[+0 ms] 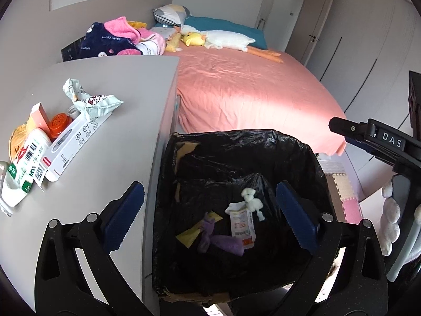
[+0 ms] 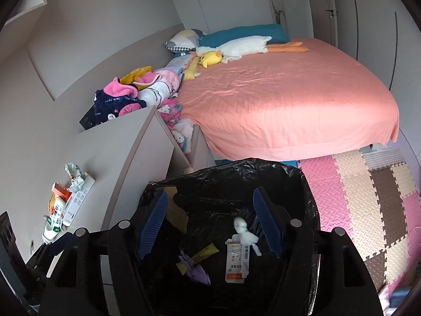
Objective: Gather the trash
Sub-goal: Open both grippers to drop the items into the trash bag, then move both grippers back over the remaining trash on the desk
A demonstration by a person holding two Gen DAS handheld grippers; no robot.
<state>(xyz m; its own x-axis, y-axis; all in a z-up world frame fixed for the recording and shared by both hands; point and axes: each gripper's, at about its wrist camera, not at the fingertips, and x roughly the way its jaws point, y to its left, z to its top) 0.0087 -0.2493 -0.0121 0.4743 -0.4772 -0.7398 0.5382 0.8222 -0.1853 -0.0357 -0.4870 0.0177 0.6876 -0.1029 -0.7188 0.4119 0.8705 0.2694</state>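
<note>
A wide bed under a salmon-pink sheet [image 2: 289, 100] stands behind the grey desk [image 1: 126, 121] and the box lined with a black plastic bag [image 1: 263, 147]. Inside the bag lie a white-and-orange paper packet [image 1: 242, 225], crumpled purple wrapper [image 1: 223, 242], yellow sachet [image 1: 188, 234] and white tissue [image 1: 251, 200]. Left gripper [image 1: 210, 216] and right gripper [image 2: 210, 226] hang spread and empty above them.

The left gripper [image 1: 210, 210] points steeply downward, its jaws spread wide and empty. The right gripper [image 2: 210, 223] tilts down likewise, jaws parted, nothing between them; a white-gloved hand [image 1: 393, 210] grips its handle.
</note>
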